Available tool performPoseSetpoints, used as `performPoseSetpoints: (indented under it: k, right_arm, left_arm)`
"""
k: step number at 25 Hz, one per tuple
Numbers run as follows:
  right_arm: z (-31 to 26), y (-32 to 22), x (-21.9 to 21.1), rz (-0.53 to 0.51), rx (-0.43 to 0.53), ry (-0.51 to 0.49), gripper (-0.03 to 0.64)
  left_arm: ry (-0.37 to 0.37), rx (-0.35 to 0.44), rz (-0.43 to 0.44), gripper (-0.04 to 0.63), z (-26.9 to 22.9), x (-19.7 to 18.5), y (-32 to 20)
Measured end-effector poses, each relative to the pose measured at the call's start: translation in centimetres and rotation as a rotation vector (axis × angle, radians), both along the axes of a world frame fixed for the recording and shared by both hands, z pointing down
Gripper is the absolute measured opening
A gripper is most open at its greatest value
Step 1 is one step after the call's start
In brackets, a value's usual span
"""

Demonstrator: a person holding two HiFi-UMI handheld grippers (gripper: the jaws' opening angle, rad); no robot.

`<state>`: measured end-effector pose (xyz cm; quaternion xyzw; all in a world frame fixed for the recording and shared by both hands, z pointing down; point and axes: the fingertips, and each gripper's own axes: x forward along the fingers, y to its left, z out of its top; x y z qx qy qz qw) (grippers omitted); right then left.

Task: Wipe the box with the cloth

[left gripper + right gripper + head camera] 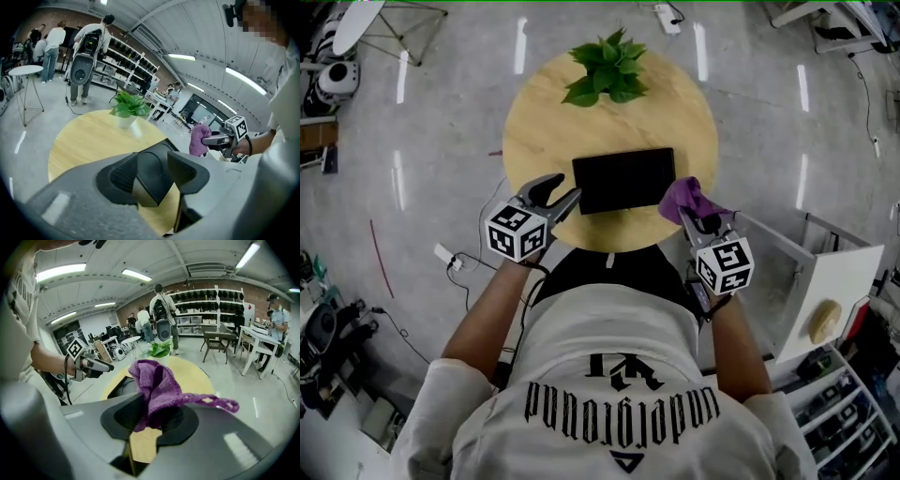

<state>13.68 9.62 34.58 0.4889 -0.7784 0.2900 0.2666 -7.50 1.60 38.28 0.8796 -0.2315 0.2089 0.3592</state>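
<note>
A flat black box [623, 180] lies on the round wooden table [544, 122], near its front edge. My left gripper [561, 197] hangs at the box's left front corner. Its jaws stand apart and open, and in the left gripper view that corner of the box [154, 180] shows in the gap between them, with no pad pressing on it. My right gripper [694, 220] is at the box's right end, shut on a bunched purple cloth [686, 198]. In the right gripper view the cloth [157, 385] rises from the jaws and one strand trails to the right.
A potted green plant [606, 67] stands at the table's far edge. A white cabinet [825, 281] is close on the right. Several people stand far back by shelves [89, 42], beside a small white round table [26, 70]. Cables lie on the floor at the left [450, 258].
</note>
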Motion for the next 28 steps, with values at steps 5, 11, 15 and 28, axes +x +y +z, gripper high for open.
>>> performPoseSetpoints:
  k: [5,11,15,28]
  right_arm:
    - [4.6,0.3,-0.4,-0.037,-0.08,0.024,0.084]
    - [8.6,0.7,-1.2,-0.066,-0.137,0.048,0.084]
    - [10.0,0.6,-1.5,-0.08,-0.144,0.063,0.083]
    - [11.3,0.6,-12.3,-0.2,-0.122,-0.027,0.08]
  left_arm:
    - [-0.003,-0.105,-0.021,0.232,4.8,-0.6,-0.2]
    - [0.015,-0.223,-0.031,0.255,9.0,-0.4,0.7]
    - [0.051,-0.284,-0.051,0.259,10.5,0.1,1.0]
    - [0.123,-0.312,-0.127,0.215,11.7,0.3,1.1]
